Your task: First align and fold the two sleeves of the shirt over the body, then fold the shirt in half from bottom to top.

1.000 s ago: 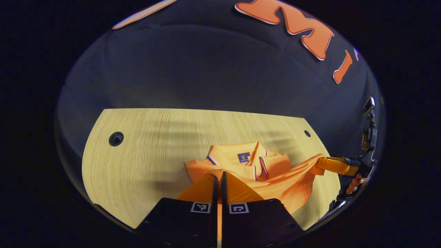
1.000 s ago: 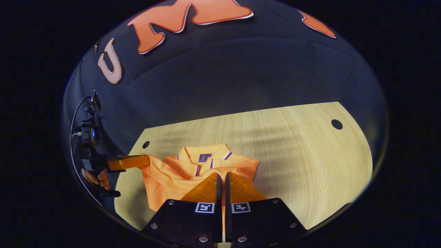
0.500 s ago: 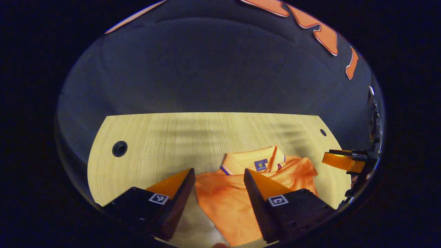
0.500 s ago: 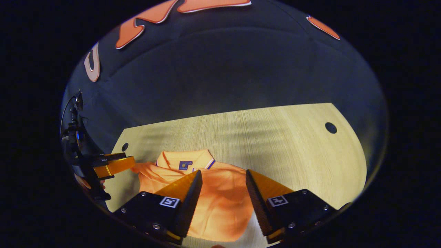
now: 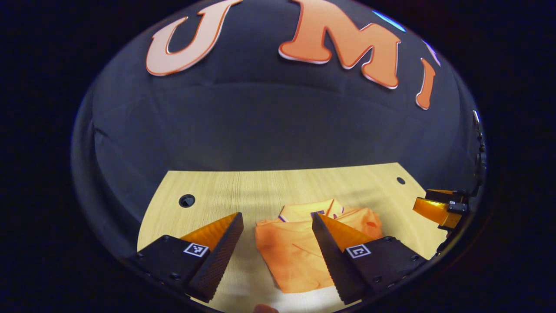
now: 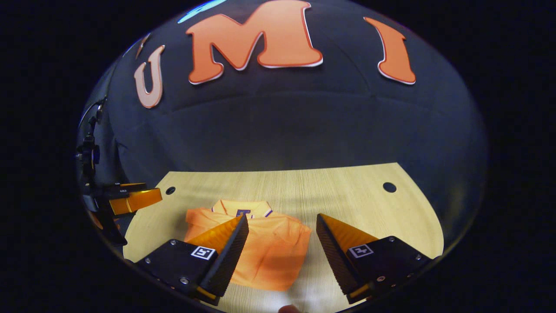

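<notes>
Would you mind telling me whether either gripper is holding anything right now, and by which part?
Nothing is held. The left gripper and the right gripper are both open above the folded shirt, which lies free on the table.

One orange polo shirt (image 5: 299, 254), folded, lies on one wooden surface (image 5: 243, 191). Two round holes are cut in that surface, one toward each far corner (image 6: 389, 187) (image 6: 170, 190). Two grippers are about, the left gripper (image 5: 276, 226) and the right gripper (image 6: 282, 226), jaws apart
</notes>
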A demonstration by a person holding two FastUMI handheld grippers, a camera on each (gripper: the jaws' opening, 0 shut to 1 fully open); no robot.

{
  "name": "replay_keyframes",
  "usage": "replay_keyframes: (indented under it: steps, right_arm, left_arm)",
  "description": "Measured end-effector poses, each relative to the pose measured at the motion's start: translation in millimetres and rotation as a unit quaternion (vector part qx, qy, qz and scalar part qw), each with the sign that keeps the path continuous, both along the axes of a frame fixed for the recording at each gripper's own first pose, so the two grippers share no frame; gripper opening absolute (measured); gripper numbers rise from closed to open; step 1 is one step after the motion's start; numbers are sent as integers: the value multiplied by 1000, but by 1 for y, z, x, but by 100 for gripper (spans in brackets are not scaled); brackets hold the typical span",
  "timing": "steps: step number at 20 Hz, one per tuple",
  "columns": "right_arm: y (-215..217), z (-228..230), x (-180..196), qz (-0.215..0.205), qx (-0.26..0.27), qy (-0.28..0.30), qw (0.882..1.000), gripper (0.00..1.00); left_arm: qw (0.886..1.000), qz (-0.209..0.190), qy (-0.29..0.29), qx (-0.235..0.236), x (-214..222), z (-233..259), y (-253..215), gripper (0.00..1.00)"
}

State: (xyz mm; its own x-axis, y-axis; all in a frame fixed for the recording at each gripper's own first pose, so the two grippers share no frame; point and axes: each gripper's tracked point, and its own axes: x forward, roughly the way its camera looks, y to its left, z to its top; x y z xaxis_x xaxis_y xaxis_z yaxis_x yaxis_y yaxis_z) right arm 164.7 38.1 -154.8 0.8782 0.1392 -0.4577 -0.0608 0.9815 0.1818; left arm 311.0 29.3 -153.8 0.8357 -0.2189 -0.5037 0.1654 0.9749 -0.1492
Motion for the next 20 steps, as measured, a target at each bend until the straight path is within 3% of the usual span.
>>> replay_keyframes:
  steps: [8, 14, 20]
  right_arm:
    - [-2, 58, -86, 31, -6, -76, 997, 95]
    - [-10, 88, -155, 42, -12, -131, 990, 95]
    - [-5, 111, -198, 65, -8, -172, 983, 94]
  left_arm:
    - [996, 33, -85, 2, -110, 84, -12, 98]
    - [988, 75, -133, 0, -199, 111, -15, 98]
    - [982, 107, -158, -9, -282, 123, -28, 98]
